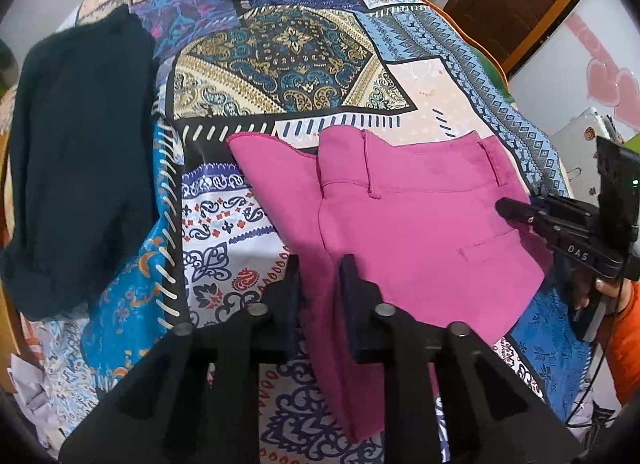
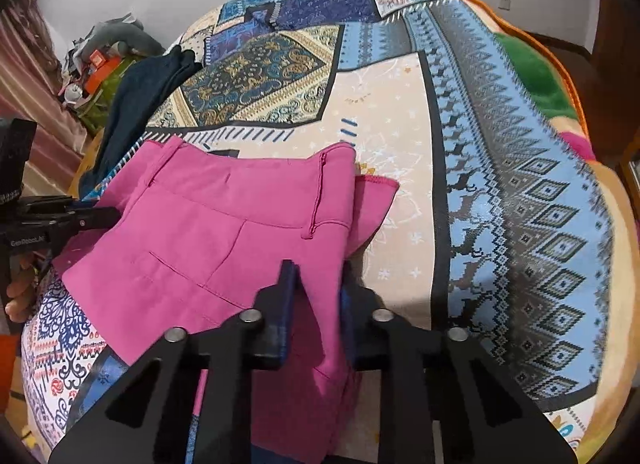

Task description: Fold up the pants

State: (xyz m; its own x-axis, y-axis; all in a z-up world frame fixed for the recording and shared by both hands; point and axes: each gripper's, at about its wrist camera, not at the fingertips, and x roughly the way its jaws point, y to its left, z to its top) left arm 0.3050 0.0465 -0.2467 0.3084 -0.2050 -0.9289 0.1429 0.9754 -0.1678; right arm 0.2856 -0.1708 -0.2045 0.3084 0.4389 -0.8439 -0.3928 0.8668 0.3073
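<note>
In the left wrist view, the pink pants point(image 1: 400, 223) lie on a patterned bedspread point(image 1: 280, 63), waistband toward the far side, already doubled over so that the bundle runs roughly left to right. The left gripper point(image 1: 320, 284) has its fingers clenched on a strip of the pink cloth that trails down between them toward the camera. The right gripper point(image 1: 532, 219) reaches in from the right edge, its tips at the pants' right side. A dark garment point(image 1: 80, 163) lies well apart to the left.

In the right wrist view, the pants point(image 2: 224, 232) spread left of centre, and the right gripper point(image 2: 316, 292) is grasping a fold of pink cloth that passes between its fingers and hangs below. The left gripper point(image 2: 80, 219) enters from the left edge, touching the pants' far side.

Both grippers appear to hold opposite ends of the near edge, so the next fold likely carries that edge away from the person, toward the waistband; neither hand is clearly nearer.
</note>
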